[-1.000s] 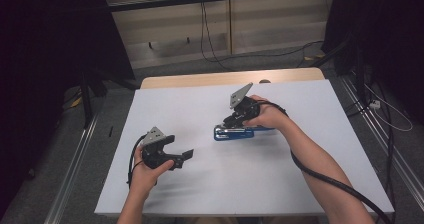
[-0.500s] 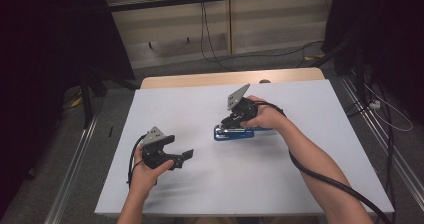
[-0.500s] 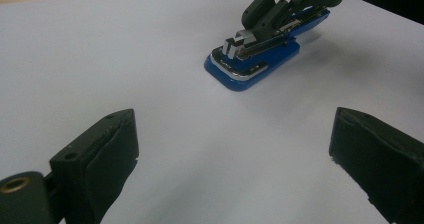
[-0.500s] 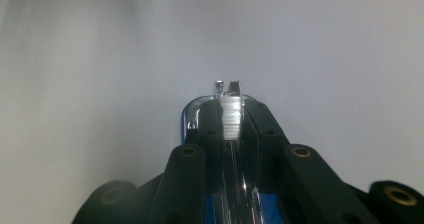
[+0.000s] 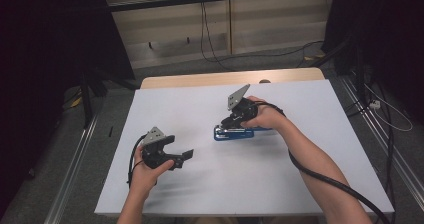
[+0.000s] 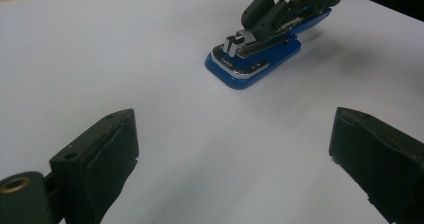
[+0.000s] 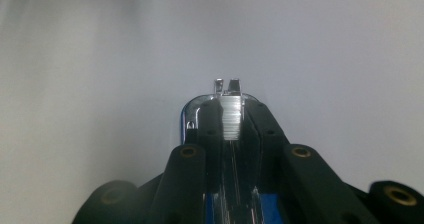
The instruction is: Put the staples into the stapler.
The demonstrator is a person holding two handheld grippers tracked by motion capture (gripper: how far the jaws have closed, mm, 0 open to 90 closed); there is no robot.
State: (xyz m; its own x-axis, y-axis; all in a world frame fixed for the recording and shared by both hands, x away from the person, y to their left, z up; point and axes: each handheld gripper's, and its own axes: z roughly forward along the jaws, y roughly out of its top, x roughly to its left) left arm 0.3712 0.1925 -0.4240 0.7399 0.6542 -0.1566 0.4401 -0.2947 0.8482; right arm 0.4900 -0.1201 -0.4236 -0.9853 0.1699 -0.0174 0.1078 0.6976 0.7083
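The blue stapler lies flat near the tabletop's centre. The right tool comes in from 3 o'clock, jaws closed on its metal magazine, likely to steady or lift it. The left tool waits at 8 o'clock, jaws wide apart and empty, aimed at the stapler, probably ready to assist
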